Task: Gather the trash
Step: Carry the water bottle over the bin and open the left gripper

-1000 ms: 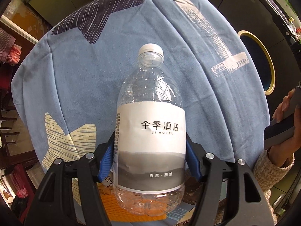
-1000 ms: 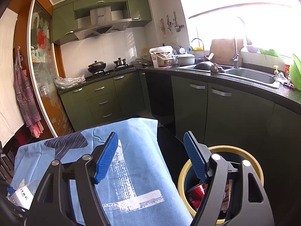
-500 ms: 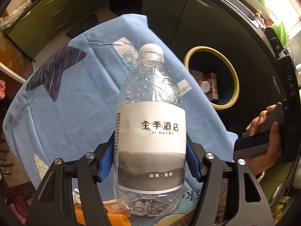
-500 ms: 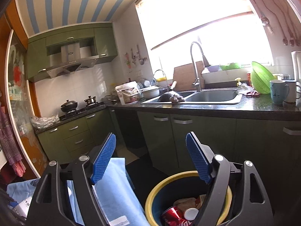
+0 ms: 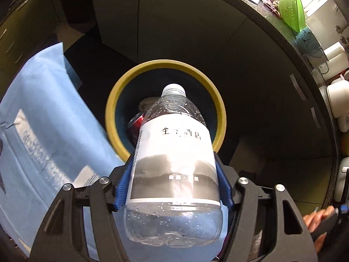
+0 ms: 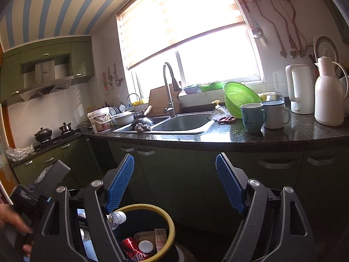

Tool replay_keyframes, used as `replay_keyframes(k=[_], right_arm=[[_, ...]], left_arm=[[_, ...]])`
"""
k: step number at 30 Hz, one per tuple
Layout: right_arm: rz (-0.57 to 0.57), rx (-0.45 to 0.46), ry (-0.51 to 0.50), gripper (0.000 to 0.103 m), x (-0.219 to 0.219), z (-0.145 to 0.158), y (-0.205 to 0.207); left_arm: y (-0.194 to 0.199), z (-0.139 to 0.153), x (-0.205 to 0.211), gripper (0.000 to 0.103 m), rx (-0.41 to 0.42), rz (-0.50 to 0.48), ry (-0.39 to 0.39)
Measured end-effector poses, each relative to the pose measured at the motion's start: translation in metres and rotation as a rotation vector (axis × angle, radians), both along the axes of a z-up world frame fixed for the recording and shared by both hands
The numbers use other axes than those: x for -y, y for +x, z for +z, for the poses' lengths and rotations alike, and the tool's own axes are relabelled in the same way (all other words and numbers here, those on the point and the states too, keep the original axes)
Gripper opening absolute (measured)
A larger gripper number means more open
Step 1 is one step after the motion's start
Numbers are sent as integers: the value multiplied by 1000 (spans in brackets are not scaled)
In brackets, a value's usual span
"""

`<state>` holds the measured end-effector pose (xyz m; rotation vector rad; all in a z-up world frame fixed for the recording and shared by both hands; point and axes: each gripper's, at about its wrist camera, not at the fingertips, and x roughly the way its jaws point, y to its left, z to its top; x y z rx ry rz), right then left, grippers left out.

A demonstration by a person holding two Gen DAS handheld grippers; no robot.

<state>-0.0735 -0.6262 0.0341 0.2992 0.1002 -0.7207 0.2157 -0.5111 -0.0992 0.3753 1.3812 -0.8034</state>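
Observation:
My left gripper [image 5: 174, 183] is shut on a clear plastic water bottle [image 5: 174, 152] with a white and grey label, its blue pads pressed on both sides. The bottle's capped neck points over the yellow-rimmed trash bin [image 5: 111, 113], which holds a red can [image 5: 135, 124] and other trash. In the right wrist view the bottle neck [image 6: 116, 217] pokes over the bin rim [image 6: 171, 224], with the red can [image 6: 130, 250] and a carton inside. My right gripper [image 6: 174, 183] is open and empty, above the bin and facing the counter.
A table with a blue cloth [image 5: 39, 131] lies left of the bin. Dark green cabinets [image 6: 174, 174] stand behind it under a black counter [image 6: 261, 135] with a sink, mugs, a green colander and kettles.
My left gripper has swung right with the bottle, from over the blue cloth to over the bin. My right gripper has tilted upward toward the counter and window.

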Motion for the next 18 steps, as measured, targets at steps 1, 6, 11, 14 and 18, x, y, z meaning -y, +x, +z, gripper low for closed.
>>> replay_keyframes(k=[1,6,11,14,18], right_arm=[[-8,2,9,77,7,-1,-8],[-23,14,38,77,29,-5,-28],[16,6,56,77,34,-4,-15],[61,-11,59,77,26,-6,-5],[142,-83,33,77,10,-7,8]], left_arm=[[2,-9,11,63,-1,-1,11],[17,-51,36,63,-15,22,81],[29,-51,28,81,-4,61,56],[24,-21,9,81,15,53,-19],[-1,44,-43,82,117,24,-173]])
